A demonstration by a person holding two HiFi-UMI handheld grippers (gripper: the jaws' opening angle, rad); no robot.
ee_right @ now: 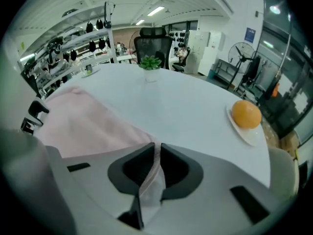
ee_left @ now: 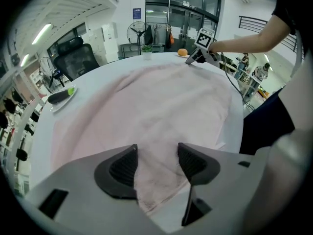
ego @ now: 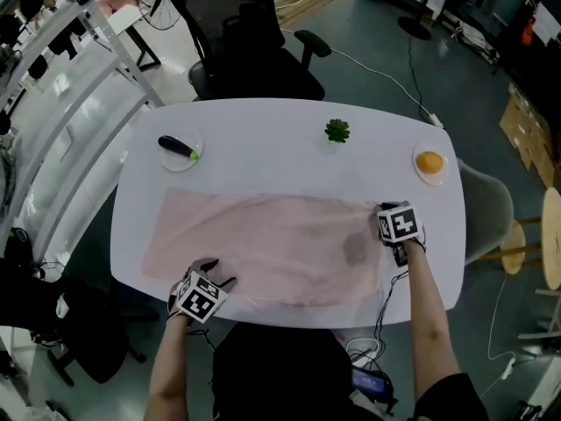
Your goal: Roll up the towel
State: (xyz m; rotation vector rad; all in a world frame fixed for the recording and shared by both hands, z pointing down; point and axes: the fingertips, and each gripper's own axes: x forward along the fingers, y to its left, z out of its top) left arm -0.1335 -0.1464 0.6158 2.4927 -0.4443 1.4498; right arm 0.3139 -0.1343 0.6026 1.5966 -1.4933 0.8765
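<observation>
A pale pink towel [ego: 263, 248] lies spread flat along the near half of the white oval table [ego: 263, 139]. My left gripper [ego: 213, 274] is at its near left edge. In the left gripper view the jaws [ee_left: 156, 164] stand open, with a corner of the towel [ee_left: 156, 102] lying loose between the dark pads [ee_left: 122, 168]. My right gripper [ego: 383, 210] is at the towel's far right corner. In the right gripper view its jaws [ee_right: 157, 163] are shut on a thin fold of the towel [ee_right: 83, 121], which hangs down between the pads.
At the far left stands a plate with a dark, green-tipped vegetable [ego: 180, 147]. A small potted plant [ego: 337, 131] is at the far middle and an orange on a saucer [ego: 429, 162] at the far right. A black office chair [ego: 254, 60] stands beyond the table, a grey chair [ego: 486, 209] to its right.
</observation>
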